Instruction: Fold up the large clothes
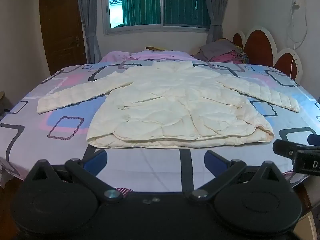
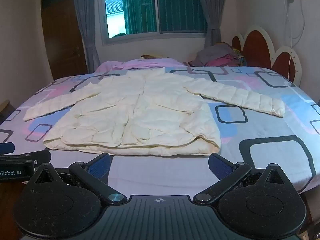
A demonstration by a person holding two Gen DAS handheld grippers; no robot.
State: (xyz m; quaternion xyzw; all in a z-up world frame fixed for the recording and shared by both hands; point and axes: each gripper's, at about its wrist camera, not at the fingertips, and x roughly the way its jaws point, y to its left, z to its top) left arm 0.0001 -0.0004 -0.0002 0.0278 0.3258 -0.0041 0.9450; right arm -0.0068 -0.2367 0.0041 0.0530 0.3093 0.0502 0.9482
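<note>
Left wrist view: we see the cream jacket (image 1: 176, 108) flat on the bed (image 1: 140, 166), sleeves out toward the bed's left/right edges, hem along the near edge. Left gripper (image 1: 156, 160) jaws wide, empty, just short of hem; same for right gripper (image 2: 160, 164). Long axis of hem runs crosswise to both; right sits nearer the hem's right corner, we judge.

Jacket (image 1: 172, 108) lies flat on the bed (image 1: 66, 120), centred, collar toward 12 o'clock, hem toward 6. One sleeve (image 1: 80, 98) extends to 9 o'clock, the other sleeve (image 1: 260, 94) to 3. Behind the collar, at 12, a crumpled blanket (image 1: 140, 57). At 1 o'clock, a clothes pile (image 1: 224, 52) against the headboard (image 1: 266, 48). Window (image 1: 156, 6) on the far wall at 12; door (image 1: 62, 26) at 10.
</note>
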